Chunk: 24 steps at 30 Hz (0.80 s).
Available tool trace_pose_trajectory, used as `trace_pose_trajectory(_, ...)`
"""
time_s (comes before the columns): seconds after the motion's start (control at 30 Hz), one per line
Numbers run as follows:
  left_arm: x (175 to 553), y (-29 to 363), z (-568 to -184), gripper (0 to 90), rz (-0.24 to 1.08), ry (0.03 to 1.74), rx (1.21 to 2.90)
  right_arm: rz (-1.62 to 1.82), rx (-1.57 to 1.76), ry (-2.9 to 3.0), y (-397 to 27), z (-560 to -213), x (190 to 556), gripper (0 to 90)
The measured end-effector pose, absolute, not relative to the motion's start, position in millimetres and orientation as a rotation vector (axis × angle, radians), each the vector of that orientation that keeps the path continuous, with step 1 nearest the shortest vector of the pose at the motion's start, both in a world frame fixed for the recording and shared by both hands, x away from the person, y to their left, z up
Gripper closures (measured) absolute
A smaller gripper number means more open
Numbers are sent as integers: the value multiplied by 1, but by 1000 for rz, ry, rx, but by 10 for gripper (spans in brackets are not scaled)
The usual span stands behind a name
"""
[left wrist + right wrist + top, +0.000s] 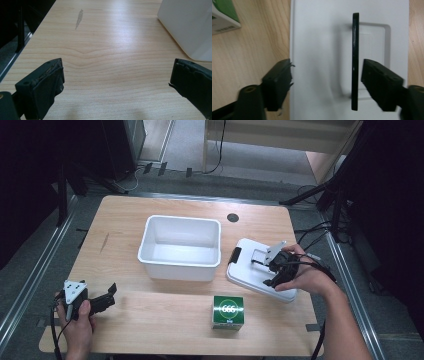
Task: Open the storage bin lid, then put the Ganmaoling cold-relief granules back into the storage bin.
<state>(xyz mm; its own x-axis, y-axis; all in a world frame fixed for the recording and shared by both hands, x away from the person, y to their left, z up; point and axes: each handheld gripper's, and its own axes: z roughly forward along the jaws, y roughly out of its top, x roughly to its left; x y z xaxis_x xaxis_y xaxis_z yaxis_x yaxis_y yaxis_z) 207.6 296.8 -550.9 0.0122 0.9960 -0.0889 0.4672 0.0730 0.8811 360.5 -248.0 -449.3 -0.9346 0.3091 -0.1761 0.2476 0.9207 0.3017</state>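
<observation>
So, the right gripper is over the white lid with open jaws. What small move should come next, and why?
Probably lift the right gripper clear of the lid. Its jaws stand open, with the black handle between them but not pressed, and the lid lies flat on the table beside the open white bin. The green box waits nearby.

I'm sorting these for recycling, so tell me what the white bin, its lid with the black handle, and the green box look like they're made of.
White bin: likely moulded plastic, smooth with a soft sheen and rounded rim.
Lid: apparently the same matte white plastic; its black handle looks like thin rigid plastic, though painted metal is possible.
Green box: probably printed cardboard, with crisp folded edges and glossy print.
</observation>
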Motion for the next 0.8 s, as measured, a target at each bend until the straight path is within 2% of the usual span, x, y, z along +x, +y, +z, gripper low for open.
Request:
trace_pose_trajectory(0.07,208,297,-551,0,852,1565,1505,420,433,2859,-246,-446,356,101)
trace_pose_trajectory(0.1,208,297,-551,0,852,1565,1506,414,417,2892,-244,-443,351,0)
trace_pose_trajectory(0.8,207,297,-551,0,852,1563,1507,535,413,2888,-220,-430,316,0)
